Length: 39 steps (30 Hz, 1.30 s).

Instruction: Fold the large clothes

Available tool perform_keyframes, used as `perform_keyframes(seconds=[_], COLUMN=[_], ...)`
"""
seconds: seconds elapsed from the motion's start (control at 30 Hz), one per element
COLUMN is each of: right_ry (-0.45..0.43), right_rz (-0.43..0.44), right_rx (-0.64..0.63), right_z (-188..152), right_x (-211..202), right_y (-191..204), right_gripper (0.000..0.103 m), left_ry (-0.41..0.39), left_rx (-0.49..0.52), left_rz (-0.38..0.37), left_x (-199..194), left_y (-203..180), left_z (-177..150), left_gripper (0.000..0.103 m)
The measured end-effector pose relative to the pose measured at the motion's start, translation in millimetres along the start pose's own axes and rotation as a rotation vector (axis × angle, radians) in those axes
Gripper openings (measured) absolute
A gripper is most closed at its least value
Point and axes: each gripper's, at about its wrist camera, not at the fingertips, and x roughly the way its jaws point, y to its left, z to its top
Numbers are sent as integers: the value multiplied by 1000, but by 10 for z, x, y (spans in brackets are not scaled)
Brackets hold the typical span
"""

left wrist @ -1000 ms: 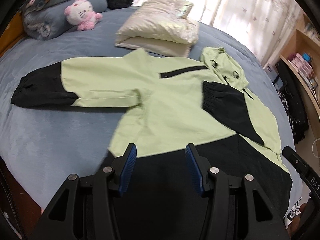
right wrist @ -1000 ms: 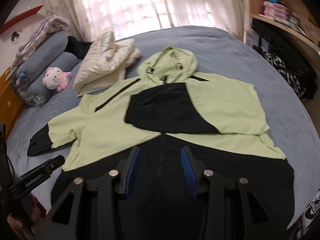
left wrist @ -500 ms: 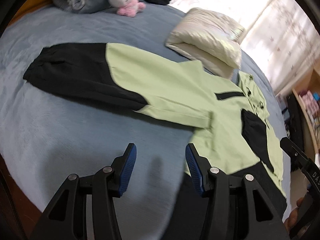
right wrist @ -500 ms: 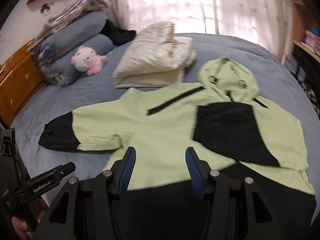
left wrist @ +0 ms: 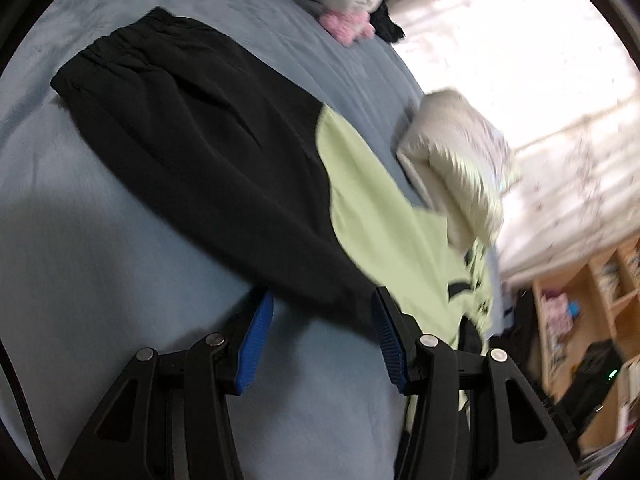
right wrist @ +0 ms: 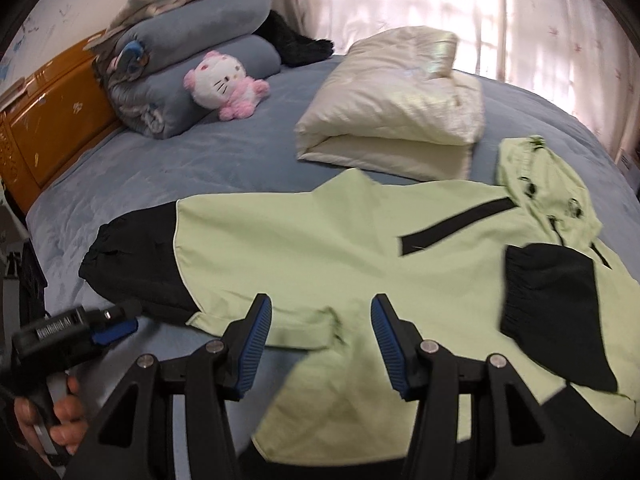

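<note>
A bed (right wrist: 160,168) with a soft, faintly quilted blue-grey cover fills both views. Across it lies the hooded jacket (right wrist: 320,248), flat, of thin smooth pale-green cloth with a black lower body, a black slanted chest strip and black lower sleeves gathered at elastic cuffs. One sleeve (left wrist: 192,152) stretches straight out over the cover; the other sleeve (right wrist: 556,312) is folded in across the chest. The hood (right wrist: 536,184) lies flat beyond the collar. Behind the jacket sits a folded cream quilt (right wrist: 396,108), puffy and slightly shiny, then rolled grey bolsters (right wrist: 208,60) against an orange wooden headboard (right wrist: 48,120), and a fluffy pink-and-white plush cat (right wrist: 224,84).

The right tool (right wrist: 320,344) hangs over the jacket's underarm, its ribbed blue pads apart after just opening further, nothing between them. The left tool (left wrist: 324,340) stands half-wide beside the outstretched sleeve's lower edge, gripping nothing; the left wrist view is motion-blurred, the shelves at its right edge indistinct. A hand (right wrist: 52,420) holds its grip.
</note>
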Motion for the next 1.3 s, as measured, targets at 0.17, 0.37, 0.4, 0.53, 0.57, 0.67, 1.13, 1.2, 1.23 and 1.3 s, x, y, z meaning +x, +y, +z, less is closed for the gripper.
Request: perform_keyframes(seconds=[0.17, 0.37, 0.4, 0.53, 0.57, 0.67, 1.13, 1.2, 1.23, 1.3], right_ry=[21, 45, 52, 64, 63, 55, -58, -71, -76, -85], right_rz=[33, 55, 56, 64, 66, 69, 47, 30, 23, 11], right_rx=[-16, -21, -15, 14, 24, 48, 222, 257, 277, 313], right_z=[46, 6, -8, -51, -63, -83, -361, -450, -504, -600], right_x=[236, 380, 398, 400, 376, 279, -536, -647, -693, -776], right_y=[192, 252, 237, 149, 111, 3, -958, -1183, -1290, -1488], right_gripper=[52, 52, 52, 52, 52, 52, 52, 52, 52, 52], left_ry=[-62, -142, -148, -179, -195, -242, -167, -136, -110, -70], left_rx=[-59, -124, -132, -152, -131, -40, 561, 616, 645, 680], left_rz=[2, 18, 23, 35, 50, 88, 120, 84, 66, 52], left_x=[6, 5, 12, 15, -19, -177, -370, -272, -172, -18], left_y=[220, 410, 430, 420, 364, 71, -2460, -2749, -2902, -3081], left_z=[294, 568, 590, 614, 615, 578, -221, -430, -574, -807], left_gripper=[49, 32, 26, 6, 5, 5, 4, 4, 4, 4])
